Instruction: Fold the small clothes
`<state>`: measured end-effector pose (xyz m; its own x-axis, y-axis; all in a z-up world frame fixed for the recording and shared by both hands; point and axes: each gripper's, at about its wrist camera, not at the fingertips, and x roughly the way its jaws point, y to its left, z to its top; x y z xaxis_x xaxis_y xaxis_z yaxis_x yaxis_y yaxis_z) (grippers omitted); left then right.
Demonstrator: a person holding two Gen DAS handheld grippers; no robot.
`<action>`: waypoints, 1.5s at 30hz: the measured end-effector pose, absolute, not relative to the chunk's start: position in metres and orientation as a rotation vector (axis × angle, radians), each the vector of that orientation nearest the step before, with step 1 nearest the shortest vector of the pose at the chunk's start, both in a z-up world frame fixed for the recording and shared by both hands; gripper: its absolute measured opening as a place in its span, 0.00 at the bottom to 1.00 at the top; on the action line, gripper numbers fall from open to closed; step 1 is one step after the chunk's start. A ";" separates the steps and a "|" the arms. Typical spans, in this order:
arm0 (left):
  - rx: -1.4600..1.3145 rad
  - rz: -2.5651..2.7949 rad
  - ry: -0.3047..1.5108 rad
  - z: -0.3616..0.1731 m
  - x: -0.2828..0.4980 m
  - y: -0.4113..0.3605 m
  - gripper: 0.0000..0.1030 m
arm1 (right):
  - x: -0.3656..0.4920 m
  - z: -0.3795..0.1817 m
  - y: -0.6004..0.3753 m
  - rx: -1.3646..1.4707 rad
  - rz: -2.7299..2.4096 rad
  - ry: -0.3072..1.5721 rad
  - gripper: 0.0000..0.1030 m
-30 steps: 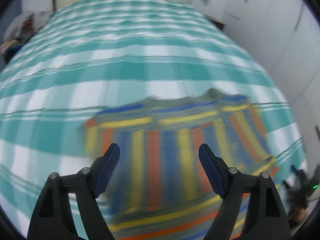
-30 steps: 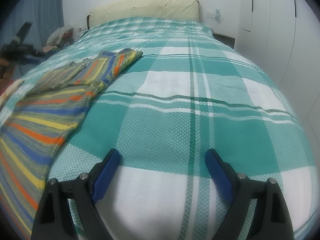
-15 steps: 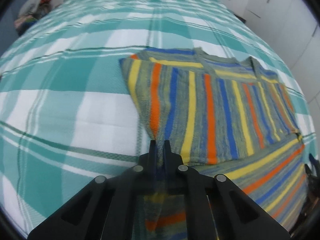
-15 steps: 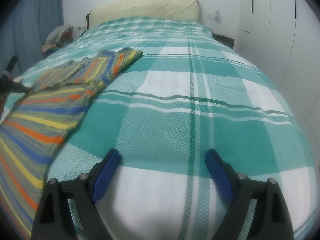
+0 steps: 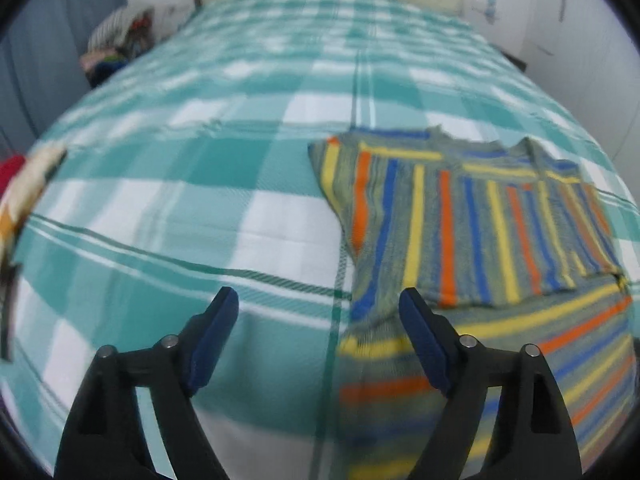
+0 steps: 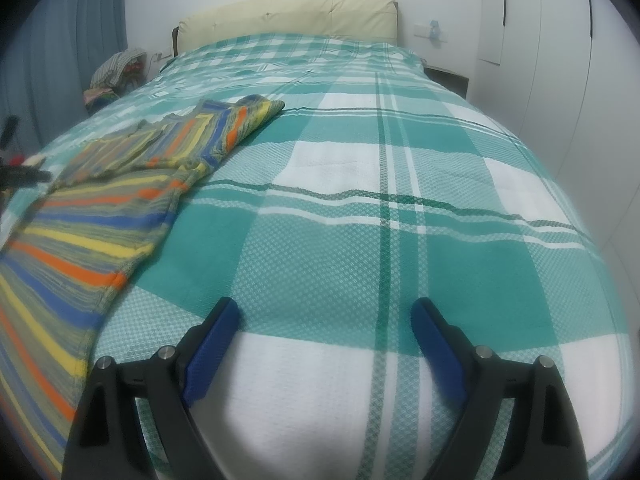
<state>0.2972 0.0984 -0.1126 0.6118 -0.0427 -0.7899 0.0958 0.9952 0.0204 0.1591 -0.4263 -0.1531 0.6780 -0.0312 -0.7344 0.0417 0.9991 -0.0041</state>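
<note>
the striped shirt lies flat on the checked bed cover, one sleeve folded in across its chest, long axis running away toward the pillow. it sits just right of the left tongs, whose jaws have just been opening and now stand released with nothing between them. the right tongs, also released, hover over bare cover, shirt to their left. the left looks nearer.

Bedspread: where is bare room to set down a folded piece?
The checked bedspread lies bare from the striped garment across to the wardrobe side and up to the headboard. In the left wrist view, bare cloth also lies left of the garment. Only the garment's patch is taken.
</note>
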 end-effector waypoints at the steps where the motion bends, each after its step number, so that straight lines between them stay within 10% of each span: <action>1: 0.073 -0.079 0.886 -0.105 0.288 0.100 0.86 | 0.160 -0.153 -0.427 0.013 -0.042 0.826 0.85; 13: 0.156 -0.002 0.594 0.004 0.196 0.118 1.00 | 0.161 -0.142 -0.430 0.039 -0.058 0.854 0.88; 23: 0.080 0.127 0.758 -0.110 0.278 0.169 0.99 | 0.177 -0.099 -0.434 0.019 -0.150 0.778 0.89; 45: 0.048 0.027 0.946 -0.178 0.318 0.170 1.00 | 0.225 -0.154 -0.465 0.051 -0.213 0.935 1.00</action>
